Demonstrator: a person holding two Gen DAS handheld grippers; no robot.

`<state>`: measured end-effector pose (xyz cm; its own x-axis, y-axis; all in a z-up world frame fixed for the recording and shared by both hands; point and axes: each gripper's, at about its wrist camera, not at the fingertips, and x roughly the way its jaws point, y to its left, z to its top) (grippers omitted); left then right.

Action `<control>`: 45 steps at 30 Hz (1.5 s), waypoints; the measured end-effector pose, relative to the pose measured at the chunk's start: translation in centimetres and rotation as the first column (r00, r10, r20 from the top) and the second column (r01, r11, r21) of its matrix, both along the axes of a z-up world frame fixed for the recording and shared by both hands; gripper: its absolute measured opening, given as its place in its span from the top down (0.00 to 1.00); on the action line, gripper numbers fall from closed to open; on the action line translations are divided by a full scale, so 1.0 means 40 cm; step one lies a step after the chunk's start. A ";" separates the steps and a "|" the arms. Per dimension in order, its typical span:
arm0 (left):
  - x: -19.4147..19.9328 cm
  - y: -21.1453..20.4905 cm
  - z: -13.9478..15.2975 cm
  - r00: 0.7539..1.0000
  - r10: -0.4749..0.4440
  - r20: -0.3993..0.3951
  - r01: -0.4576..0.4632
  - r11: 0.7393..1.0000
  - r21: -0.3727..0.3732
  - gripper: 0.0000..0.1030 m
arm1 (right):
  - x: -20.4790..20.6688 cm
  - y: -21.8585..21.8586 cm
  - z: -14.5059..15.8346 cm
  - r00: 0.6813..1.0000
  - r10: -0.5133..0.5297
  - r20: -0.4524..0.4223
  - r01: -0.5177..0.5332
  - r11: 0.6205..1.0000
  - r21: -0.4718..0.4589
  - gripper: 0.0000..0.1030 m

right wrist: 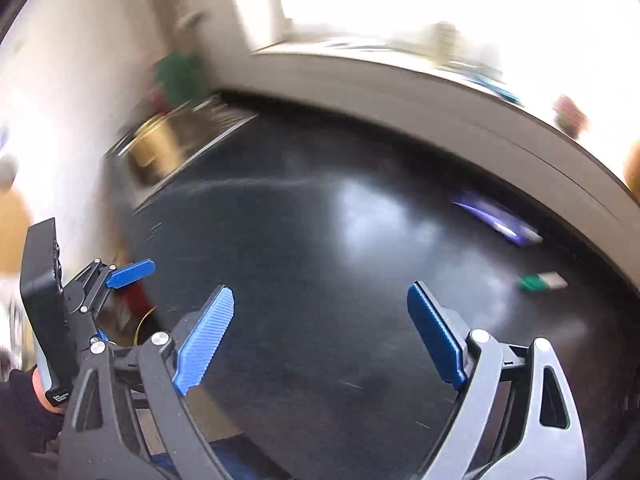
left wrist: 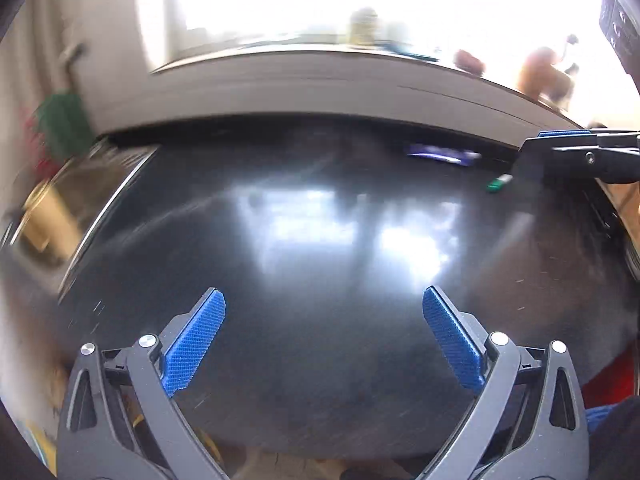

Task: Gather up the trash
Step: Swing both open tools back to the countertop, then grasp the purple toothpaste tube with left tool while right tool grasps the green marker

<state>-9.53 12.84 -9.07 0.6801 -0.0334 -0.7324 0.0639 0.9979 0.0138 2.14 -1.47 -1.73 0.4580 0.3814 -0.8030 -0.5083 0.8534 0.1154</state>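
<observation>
Both views are blurred. A purple wrapper (left wrist: 442, 154) (right wrist: 496, 220) lies on the glossy black counter (left wrist: 280, 240) near its far edge. A small green and white scrap (left wrist: 498, 183) (right wrist: 540, 281) lies a little nearer, to the wrapper's right. My left gripper (left wrist: 324, 308) hangs above the middle of the counter, open and empty. My right gripper (right wrist: 320, 300) is also open with nothing between its pads, and the scraps lie ahead to its right. In the right wrist view the left gripper's fingertip (right wrist: 132, 272) shows at the left edge.
A steel sink (right wrist: 168, 148) holding a brass-coloured pot is set left of the counter, with something green (right wrist: 178, 76) behind it. A grey ledge (left wrist: 320, 88) runs along the counter's far side under a bright window, with several small items on the sill.
</observation>
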 end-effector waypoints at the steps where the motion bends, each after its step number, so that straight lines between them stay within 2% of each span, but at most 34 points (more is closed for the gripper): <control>1: 0.024 -0.044 0.005 0.999 -0.044 0.002 0.044 0.999 0.001 0.07 | 0.009 -0.058 0.003 0.998 -0.055 0.003 0.055 0.998 0.004 0.17; 5: 0.111 -0.189 0.006 0.979 -0.204 0.001 0.204 0.979 0.018 0.07 | 0.020 -0.288 -0.001 0.969 -0.246 0.000 0.246 0.969 0.027 0.17; 10: 0.182 -0.304 0.001 0.953 -0.303 -0.003 0.303 0.951 0.058 0.07 | 0.025 -0.452 -0.023 0.932 -0.363 -0.020 0.363 0.930 0.048 0.17; 16: 0.296 -0.380 -0.021 0.936 -0.352 -0.022 0.352 0.932 0.081 0.07 | 0.061 -0.524 -0.042 0.921 -0.389 -0.037 0.390 0.920 0.047 0.17; 22: 0.432 -0.424 -0.040 0.899 -0.436 -0.035 0.437 0.892 0.121 0.07 | 0.135 -0.554 -0.071 0.919 -0.387 -0.075 0.390 0.920 0.037 0.17; 28: 0.616 -0.468 -0.083 0.816 -0.574 -0.073 0.578 0.804 0.138 0.07 | 0.218 -0.580 -0.110 0.909 -0.399 -0.120 0.406 0.913 0.035 0.17; 32: 0.740 -0.505 -0.149 0.754 -0.642 -0.141 0.657 0.742 0.133 0.07 | 0.265 -0.586 -0.149 0.901 -0.404 -0.159 0.412 0.911 0.022 0.17; 40: 0.856 -0.556 -0.252 0.617 -0.751 -0.237 0.787 0.592 0.172 0.07 | 0.354 -0.565 -0.238 0.883 -0.404 -0.237 0.417 0.909 0.003 0.17; 43: 0.879 -0.557 -0.279 0.587 -0.766 -0.261 0.810 0.560 0.176 0.06 | 0.372 -0.556 -0.261 0.878 -0.402 -0.260 0.417 0.909 0.002 0.17; 45: 0.890 -0.545 -0.283 0.584 -0.774 -0.246 0.811 0.567 0.142 0.06 | 0.385 -0.549 -0.280 0.874 -0.400 -0.275 0.413 0.911 -0.011 0.17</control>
<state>26.06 -8.98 -20.38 0.3482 -0.3389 -0.8740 0.8474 0.5125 0.1389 17.53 -23.43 -12.91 0.3533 0.2478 -0.9021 -0.0628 0.9684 0.2415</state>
